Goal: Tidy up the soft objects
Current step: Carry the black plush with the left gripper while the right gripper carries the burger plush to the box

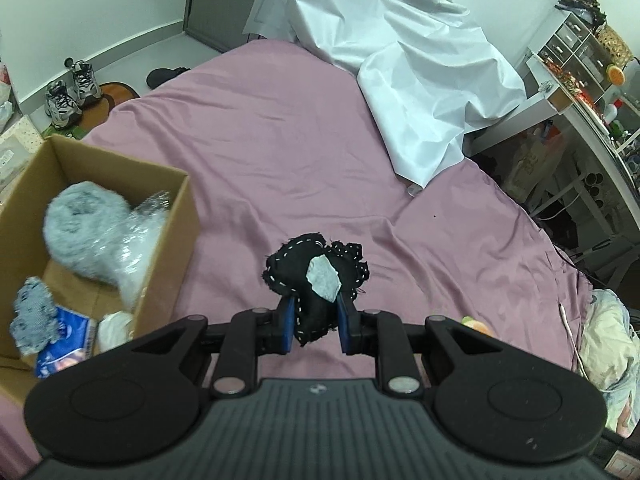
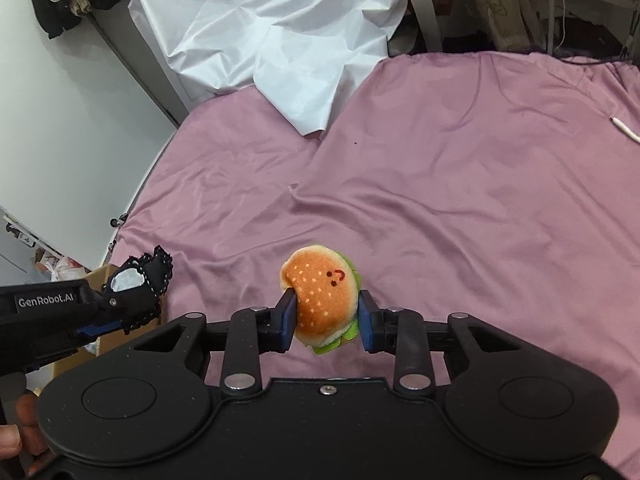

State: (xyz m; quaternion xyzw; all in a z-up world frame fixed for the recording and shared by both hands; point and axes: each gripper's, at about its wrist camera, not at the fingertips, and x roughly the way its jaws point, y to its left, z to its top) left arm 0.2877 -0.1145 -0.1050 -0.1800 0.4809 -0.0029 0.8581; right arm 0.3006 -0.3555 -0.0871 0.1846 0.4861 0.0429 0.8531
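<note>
My left gripper (image 1: 314, 326) is shut on a black stitched fabric toy (image 1: 316, 272) with a grey patch, held above the pink bed sheet (image 1: 280, 152). A cardboard box (image 1: 168, 240) stands to its left, holding a grey fluffy item (image 1: 80, 228), a denim piece (image 1: 34, 314) and a blue packet (image 1: 64, 340). My right gripper (image 2: 326, 324) is shut on a plush hamburger (image 2: 324, 300), held over the sheet (image 2: 460, 200). The left gripper with the black toy (image 2: 148, 276) shows at the left of the right wrist view, near the box's corner (image 2: 100, 276).
A crumpled white sheet (image 1: 408, 68) lies at the bed's far end, also in the right wrist view (image 2: 272, 32). Shoes (image 1: 70, 92) stand on the floor at the far left. Cluttered shelves (image 1: 580, 64) stand to the right. A white cable (image 2: 626, 130) lies on the bed.
</note>
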